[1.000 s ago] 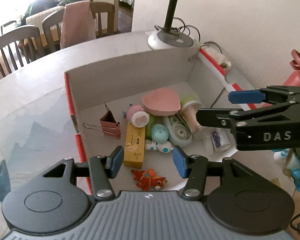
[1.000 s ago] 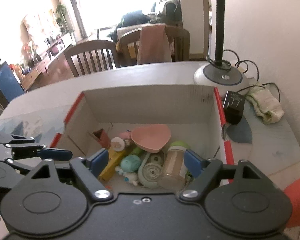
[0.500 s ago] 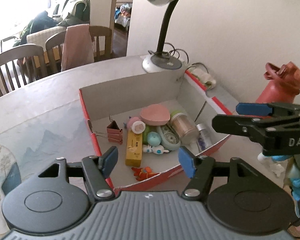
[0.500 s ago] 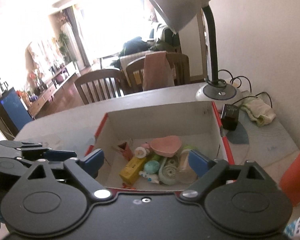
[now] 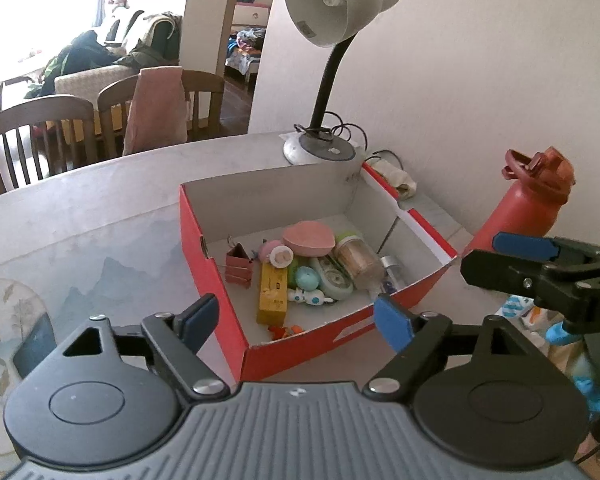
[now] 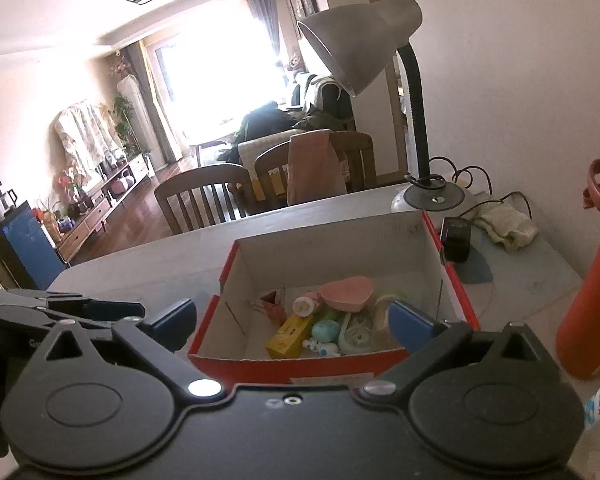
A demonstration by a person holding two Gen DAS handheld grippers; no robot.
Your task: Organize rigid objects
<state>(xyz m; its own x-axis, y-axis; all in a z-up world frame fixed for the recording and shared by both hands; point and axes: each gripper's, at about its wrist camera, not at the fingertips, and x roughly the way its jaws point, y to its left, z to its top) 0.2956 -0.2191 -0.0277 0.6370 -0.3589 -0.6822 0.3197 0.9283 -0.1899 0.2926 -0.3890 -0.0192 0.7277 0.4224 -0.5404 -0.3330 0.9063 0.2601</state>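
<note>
**Both grippers hang empty over the filled box**

The red cardboard box [image 5: 220,268] sits on the table [image 5: 100,208], near the wall and just in front of the desk lamp [image 5: 332,16]. Its white inside holds a loose heap of small hard things: a pink heart-shaped case [image 5: 309,239] on top, a clear jar with a green lid [image 5: 356,254] lying on its side to the right of it, a yellow block [image 5: 273,294] stretched toward the near wall, a brown binder clip [image 5: 239,266] standing alone to the left, a round teal piece [image 5: 306,279], a tape dispenser [image 5: 334,276] and a small orange toy [image 5: 284,330] hard against the near wall. Everything is tumbled toward the middle and right; the far part of the floor is bare.

The left gripper [image 5: 296,316] hovers above the near edge with its jaws spread wide and nothing between them. The right gripper [image 6: 294,318] hangs over the near wall too, jaws likewise spread and empty.

To my eye the sorting into the box is well along, perhaps finished. If more is to go in, the next move calls for turning to the bits on the table at the near right, where some blue and white things [image 5: 556,330] lie beside the red bottle [image 5: 524,208]; I cannot tell what they are.
</note>
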